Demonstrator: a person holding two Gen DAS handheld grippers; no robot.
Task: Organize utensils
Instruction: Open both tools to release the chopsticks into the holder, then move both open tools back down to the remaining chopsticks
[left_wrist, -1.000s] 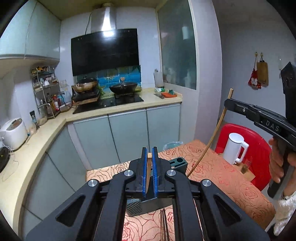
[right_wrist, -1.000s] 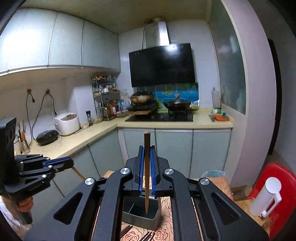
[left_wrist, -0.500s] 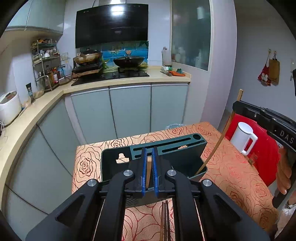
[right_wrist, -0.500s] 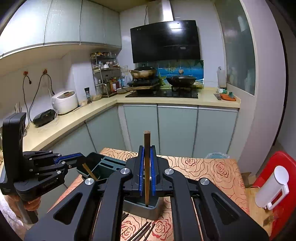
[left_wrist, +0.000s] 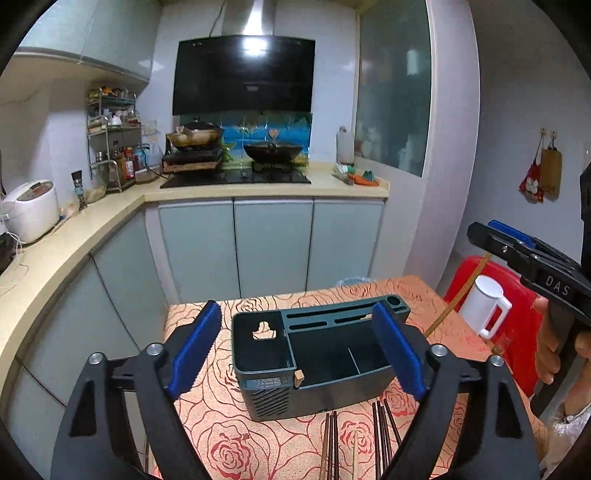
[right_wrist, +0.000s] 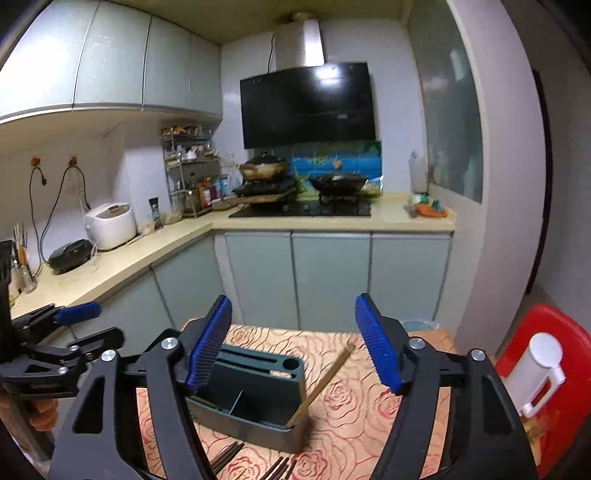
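A dark green utensil holder (left_wrist: 258, 350) (right_wrist: 258, 384) stands on the rose-patterned tablecloth (left_wrist: 229, 424). My left gripper (left_wrist: 295, 350) hovers just before it, jaws opening, nothing pressed between the pads. A light wooden chopstick tip (left_wrist: 298, 378) pokes up at the holder's front compartment. My right gripper (right_wrist: 291, 347) is also opening and holds nothing. Ahead of it a wooden chopstick (right_wrist: 321, 387) leans out of the holder's right end. Several dark chopsticks (left_wrist: 382, 432) (right_wrist: 229, 454) lie on the cloth in front of the holder. Each wrist view shows the other gripper at its edge.
A white jug (left_wrist: 484, 306) (right_wrist: 539, 373) sits on a red chair (left_wrist: 517, 332) right of the table. Kitchen cabinets and a counter with a rice cooker (right_wrist: 110, 225) run behind and to the left. A person's hand (left_wrist: 546, 350) holds the right gripper's handle.
Both grippers have gone from shut on a chopstick to wide open and sunk toward the holder. The two chopsticks now rest in the holder.
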